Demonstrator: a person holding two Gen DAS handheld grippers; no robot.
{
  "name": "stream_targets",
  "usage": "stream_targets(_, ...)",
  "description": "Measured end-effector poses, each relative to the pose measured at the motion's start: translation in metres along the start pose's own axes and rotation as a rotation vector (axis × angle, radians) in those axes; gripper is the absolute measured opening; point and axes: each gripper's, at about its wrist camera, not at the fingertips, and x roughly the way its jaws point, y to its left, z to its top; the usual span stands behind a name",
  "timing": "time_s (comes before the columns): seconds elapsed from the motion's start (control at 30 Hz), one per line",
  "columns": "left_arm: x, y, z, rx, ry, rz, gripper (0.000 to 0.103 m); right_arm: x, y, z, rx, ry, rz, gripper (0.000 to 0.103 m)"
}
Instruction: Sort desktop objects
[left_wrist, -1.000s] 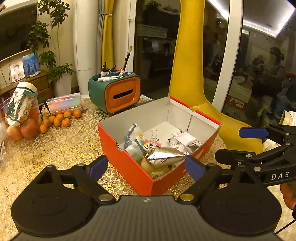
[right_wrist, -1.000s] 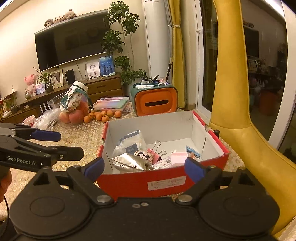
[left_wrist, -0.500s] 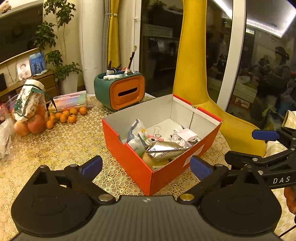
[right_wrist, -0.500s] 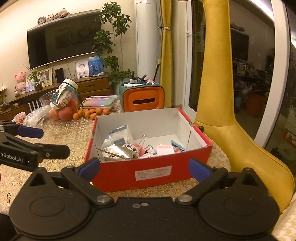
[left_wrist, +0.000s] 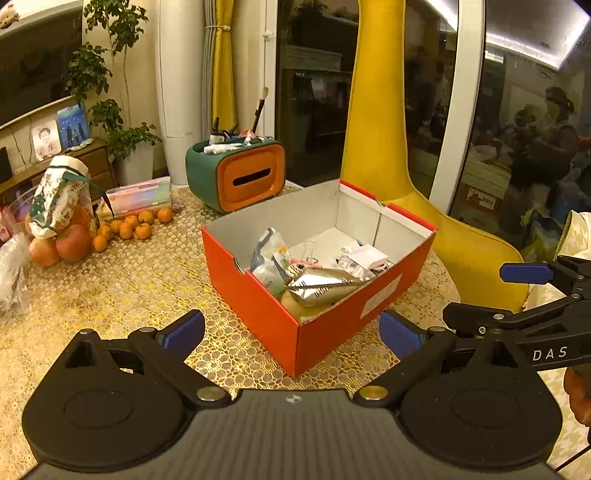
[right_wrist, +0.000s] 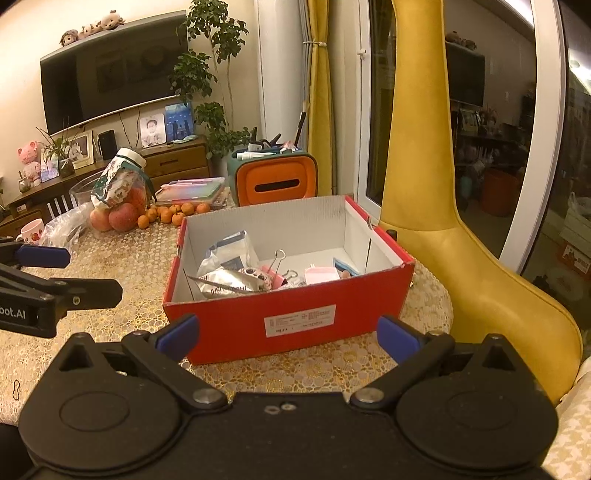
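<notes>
An open red shoebox stands on the gold lace tablecloth. Inside lie a silver foil pouch, a white and blue packet, a pink box, a binder clip and other small items. My left gripper is open and empty, just short of the box's near corner. My right gripper is open and empty too, in front of the box's labelled long side. Each gripper shows in the other's view: the right gripper at the right edge, the left gripper at the left edge.
A green and orange tissue holder with pens on top stands behind the box. Tangerines, apples, a wrapped jar and a pink case sit at the far left. A yellow chair rises past the table's right edge. A rubber band lies near left.
Both grippers' jaws have opened a little wider. Both have drawn back from the red box, which now looks smaller and farther off. The box's contents have not moved.
</notes>
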Motion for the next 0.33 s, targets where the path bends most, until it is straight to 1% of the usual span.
stream_targets(0.17,0.0001,-0.0002,-0.0051,0.012,0.008,-0.005,0.101,0.0005,0.0013,-0.0034,0.013,0.021,-0.002,0.102)
stream_targets(0.33,-0.0012,0.0041,-0.0084,-0.001,0.023,-0.022,0.101,-0.0006,-0.0001,-0.0066,0.041,0.034,-0.009,0.103)
